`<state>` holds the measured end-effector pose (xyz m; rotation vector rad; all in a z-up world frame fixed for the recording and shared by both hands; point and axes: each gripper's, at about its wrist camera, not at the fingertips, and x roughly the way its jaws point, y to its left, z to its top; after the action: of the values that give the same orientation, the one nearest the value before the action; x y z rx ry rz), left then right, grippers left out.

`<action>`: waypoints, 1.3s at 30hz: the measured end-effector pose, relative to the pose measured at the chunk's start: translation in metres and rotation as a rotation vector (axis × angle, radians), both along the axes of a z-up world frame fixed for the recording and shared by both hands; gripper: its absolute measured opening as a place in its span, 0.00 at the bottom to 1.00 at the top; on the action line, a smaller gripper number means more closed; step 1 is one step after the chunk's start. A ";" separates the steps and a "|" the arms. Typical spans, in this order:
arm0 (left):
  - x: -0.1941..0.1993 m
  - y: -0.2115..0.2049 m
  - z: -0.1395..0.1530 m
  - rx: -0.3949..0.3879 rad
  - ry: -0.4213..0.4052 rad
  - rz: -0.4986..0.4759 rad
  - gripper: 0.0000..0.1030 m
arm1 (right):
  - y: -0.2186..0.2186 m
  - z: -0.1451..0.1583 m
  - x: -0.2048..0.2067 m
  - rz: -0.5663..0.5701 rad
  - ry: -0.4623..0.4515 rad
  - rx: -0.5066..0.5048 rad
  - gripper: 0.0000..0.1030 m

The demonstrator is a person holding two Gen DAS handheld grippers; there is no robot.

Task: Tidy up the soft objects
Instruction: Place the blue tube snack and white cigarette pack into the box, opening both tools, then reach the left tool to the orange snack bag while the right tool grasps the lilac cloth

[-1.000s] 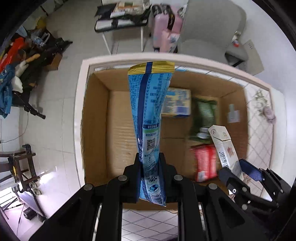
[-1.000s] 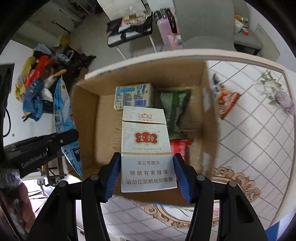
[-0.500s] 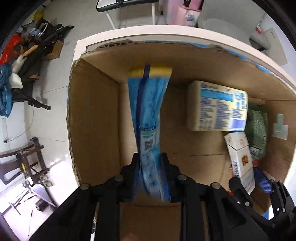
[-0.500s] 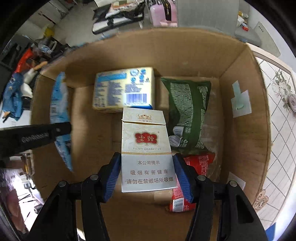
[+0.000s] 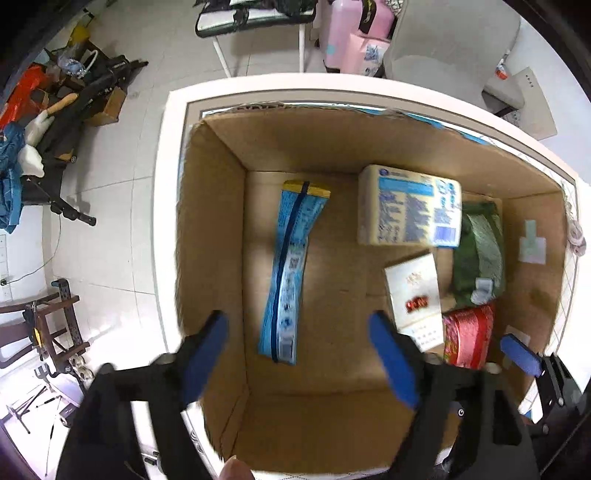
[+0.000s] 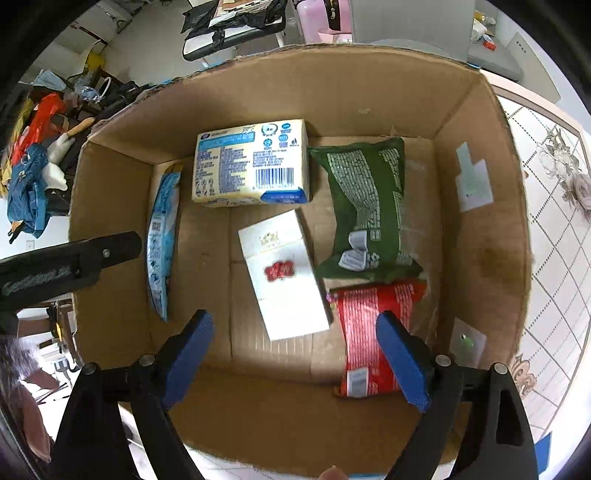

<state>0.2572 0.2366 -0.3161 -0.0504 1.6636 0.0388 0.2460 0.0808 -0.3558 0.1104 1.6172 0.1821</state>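
An open cardboard box point(image 5: 210, 236) point(image 6: 480, 229) holds the items. A long blue snack packet point(image 5: 290, 269) point(image 6: 160, 240) lies along its left side. A white cigarette pack point(image 5: 415, 295) point(image 6: 284, 273) lies in the middle of the floor. My left gripper point(image 5: 301, 363) is open and empty above the box's near left. My right gripper point(image 6: 295, 363) is open and empty above the near edge; one of its blue pads shows in the left wrist view point(image 5: 521, 354).
In the box also lie a yellow-blue tissue pack point(image 6: 253, 164) point(image 5: 410, 206), a green packet point(image 6: 364, 203) point(image 5: 480, 251) and a red packet point(image 6: 373, 328) point(image 5: 467, 338). The box stands on a white-edged patterned table point(image 6: 554, 221). Clutter, a pink suitcase point(image 5: 354, 29) and a chair stand on the floor beyond.
Both grippers have opened. The blue packet has dropped from the left gripper and the cigarette pack from the right; both now lie on the box floor. The grippers have pulled back upward.
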 end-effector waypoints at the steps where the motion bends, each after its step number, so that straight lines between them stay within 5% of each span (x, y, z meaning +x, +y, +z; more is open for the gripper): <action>1: -0.001 0.001 0.006 -0.002 -0.011 0.000 0.84 | -0.001 0.003 -0.002 0.002 -0.003 -0.003 0.92; 15: -0.076 -0.009 0.078 0.009 -0.201 0.098 0.84 | -0.041 0.091 -0.047 0.074 -0.135 -0.038 0.93; 21: -0.088 -0.036 0.102 0.047 -0.258 0.090 0.84 | -0.071 0.114 -0.056 0.071 -0.147 0.021 0.93; 28: -0.070 -0.103 0.120 -0.180 -0.281 0.131 0.84 | -0.161 0.138 -0.052 -0.046 -0.167 0.060 0.92; 33: -0.032 -0.188 0.106 -0.369 -0.196 0.152 0.84 | -0.268 0.141 -0.041 -0.177 -0.161 -0.004 0.92; 39: 0.019 -0.286 0.056 -0.364 -0.065 0.179 0.84 | -0.380 0.120 -0.017 -0.297 -0.127 -0.081 0.93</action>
<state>0.2766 -0.0491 -0.2603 -0.4709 1.5796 -0.1295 0.2290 -0.2991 -0.2356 0.2693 1.4605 -0.1028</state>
